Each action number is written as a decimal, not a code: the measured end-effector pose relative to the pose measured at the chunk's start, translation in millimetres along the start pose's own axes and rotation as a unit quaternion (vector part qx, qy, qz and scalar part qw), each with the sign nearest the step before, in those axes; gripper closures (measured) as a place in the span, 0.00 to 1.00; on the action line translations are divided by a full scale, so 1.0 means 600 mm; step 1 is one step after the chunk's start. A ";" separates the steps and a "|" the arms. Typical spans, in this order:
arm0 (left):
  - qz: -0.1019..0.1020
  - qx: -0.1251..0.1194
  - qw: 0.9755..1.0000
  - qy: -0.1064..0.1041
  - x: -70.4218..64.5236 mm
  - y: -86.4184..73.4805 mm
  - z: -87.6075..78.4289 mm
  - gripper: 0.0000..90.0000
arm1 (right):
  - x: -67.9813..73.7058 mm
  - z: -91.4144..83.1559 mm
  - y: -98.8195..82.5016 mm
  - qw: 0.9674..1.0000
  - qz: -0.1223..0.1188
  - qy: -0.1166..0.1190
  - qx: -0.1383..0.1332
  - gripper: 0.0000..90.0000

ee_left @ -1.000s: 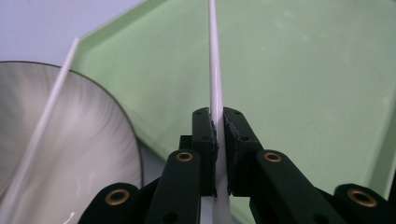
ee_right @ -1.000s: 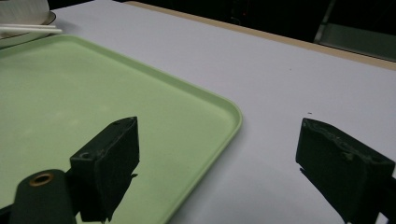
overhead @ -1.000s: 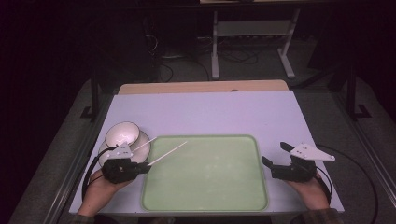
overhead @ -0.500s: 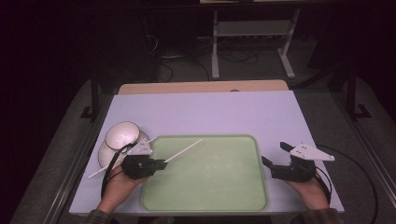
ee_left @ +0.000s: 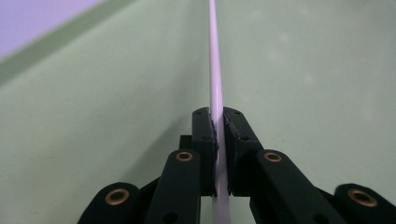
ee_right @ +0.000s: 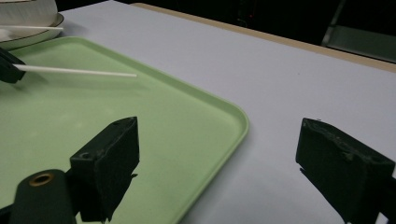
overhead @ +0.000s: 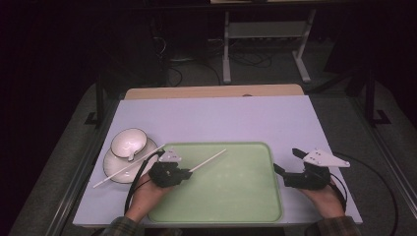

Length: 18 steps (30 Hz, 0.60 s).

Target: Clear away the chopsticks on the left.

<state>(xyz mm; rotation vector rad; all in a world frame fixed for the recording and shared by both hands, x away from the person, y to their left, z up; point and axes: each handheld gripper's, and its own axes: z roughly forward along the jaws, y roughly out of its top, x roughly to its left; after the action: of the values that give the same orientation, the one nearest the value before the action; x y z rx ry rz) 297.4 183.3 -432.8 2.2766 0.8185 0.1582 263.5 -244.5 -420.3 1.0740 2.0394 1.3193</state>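
High view: a pale lilac table top (overhead: 216, 120) with a strip of bare wood along its far edge carries a light green tray (overhead: 231, 196), set toward the person's side and centred. Beyond the table the room is dark, with a metal stand's legs and cables on the floor.

The left gripper (overhead: 183, 174) is over the tray's left part, clamped on a thin white stick (overhead: 209, 161) that slants from beyond the tray's left rim up across the tray toward its far middle. In the left gripper view the pads (ee_left: 209, 135) press the stick (ee_left: 214, 70) from both sides, with green tray floor beneath.

Left of the tray, just beside its far left corner, a white bowl (overhead: 129, 143) sits on a white plate (overhead: 114, 166); the stick's back end passes over that plate.

The right gripper (overhead: 286, 161) rests off the tray's right rim, jaws wide apart with nothing between them; its view looks over the tray's rounded corner (ee_right: 238, 122).

The tray's middle and right are bare, and the table beyond its far rim is free to the wooden strip.
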 end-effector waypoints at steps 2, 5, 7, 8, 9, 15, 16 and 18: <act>-0.002 0.004 1.000 0.000 0.001 -0.004 0.003 0.93 | 0.000 0.002 0.001 1.000 0.000 0.003 0.000 0.14; -0.003 0.002 1.000 0.002 0.001 -0.007 0.004 0.93 | 0.001 0.004 0.002 1.000 -0.001 0.005 0.001 0.14; -0.003 0.001 1.000 0.004 0.000 -0.007 0.004 0.93 | 0.001 0.004 0.002 1.000 -0.002 0.004 0.000 0.14; -0.003 0.000 1.000 0.004 -0.001 -0.008 0.004 0.93 | 0.001 0.004 0.002 1.000 -0.002 0.004 0.001 0.14; -0.004 0.000 1.000 0.002 -0.001 -0.008 0.004 0.92 | 0.000 0.004 0.002 1.000 -0.001 0.003 0.000 0.14; 0.001 0.001 1.000 0.004 -0.002 -0.008 0.004 0.90 | 0.001 0.004 0.002 1.000 -0.002 0.002 0.001 0.14; 0.000 0.000 1.000 0.003 -0.002 -0.008 0.004 0.90 | 0.001 0.004 0.002 1.000 -0.002 0.002 0.001 0.14; 0.001 0.002 1.000 0.004 -0.002 -0.008 0.003 0.89 | 0.001 0.004 0.002 1.000 -0.002 0.002 0.001 0.14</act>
<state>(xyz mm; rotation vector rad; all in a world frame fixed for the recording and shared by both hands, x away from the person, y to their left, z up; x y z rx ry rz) 294.4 184.0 -436.7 2.2828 0.8215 0.1667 265.4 -242.8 -420.3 1.0690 2.0450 1.3201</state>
